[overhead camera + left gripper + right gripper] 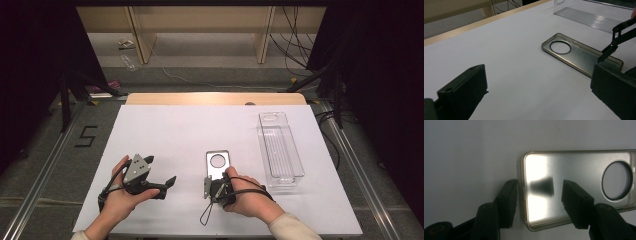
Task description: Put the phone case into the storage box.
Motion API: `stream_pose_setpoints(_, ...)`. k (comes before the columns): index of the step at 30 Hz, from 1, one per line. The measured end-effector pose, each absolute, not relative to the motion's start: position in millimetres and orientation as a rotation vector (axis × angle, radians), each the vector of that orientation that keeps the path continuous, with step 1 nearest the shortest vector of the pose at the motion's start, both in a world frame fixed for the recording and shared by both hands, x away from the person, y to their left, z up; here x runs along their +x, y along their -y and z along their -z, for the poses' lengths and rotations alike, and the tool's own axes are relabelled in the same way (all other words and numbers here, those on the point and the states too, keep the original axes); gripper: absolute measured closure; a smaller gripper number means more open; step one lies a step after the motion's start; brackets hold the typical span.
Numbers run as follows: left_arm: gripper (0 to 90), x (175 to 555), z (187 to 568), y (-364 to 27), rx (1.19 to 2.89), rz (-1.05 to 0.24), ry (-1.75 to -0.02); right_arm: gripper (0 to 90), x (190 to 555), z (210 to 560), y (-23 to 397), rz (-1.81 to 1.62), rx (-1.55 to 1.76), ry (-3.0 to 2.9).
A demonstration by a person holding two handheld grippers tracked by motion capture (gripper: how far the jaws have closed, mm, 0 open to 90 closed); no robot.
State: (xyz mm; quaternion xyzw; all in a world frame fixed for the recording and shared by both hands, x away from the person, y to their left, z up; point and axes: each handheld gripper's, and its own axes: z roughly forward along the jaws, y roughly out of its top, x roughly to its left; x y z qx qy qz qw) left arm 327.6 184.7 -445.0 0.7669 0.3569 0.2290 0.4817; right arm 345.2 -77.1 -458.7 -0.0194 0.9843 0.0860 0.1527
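Phone case [218, 164] lies flat on the white bench [165, 135], inside face up, near the front edge and a bit right of centre. Round camera cutout sits at its far end. Finish is silvery with a gold-toned rim; same case in the left gripper view [579, 56] and the right gripper view [574, 187].

Right gripper [212, 186] sits at the case's near short end, held in the person's right hand [247, 197]. Jaws stand part open and straddle the near end wall: in the right gripper view [539, 195] one jaw is outside the rim, just beside or touching it, cannot tell which; the other hangs over the inner face with a gap to the wall. Not clamped, nothing gripped. One jaw's dark reflection shows on the metal between them.

Left gripper [160, 175] is in the person's left hand [120, 197], near the front-left part of the bench, well apart from the case. Jaws wide open, nothing between them; bare bench surface under them in the left gripper view [536, 90].

Clear plastic tray [280, 150] stands toward the right edge of the bench, long side running front to back, just right of the case, not touching it.
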Motion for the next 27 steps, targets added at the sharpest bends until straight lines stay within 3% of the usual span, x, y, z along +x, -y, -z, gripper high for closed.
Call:
stream_pose_setpoints(18, 0.4, 327.3, 444.7, -184.5, 1.873, -0.56, -0.867, 66.1, 343.2, 457.7, 75.2, -0.216, -0.075, -2.881)
stream_pose_setpoints(27, 0.4, 327.4, 444.5, -184.6, 1.875, -0.565, -0.865, 64.5, 343.9, 458.3, 74.9, -0.231, -0.069, -2.875)
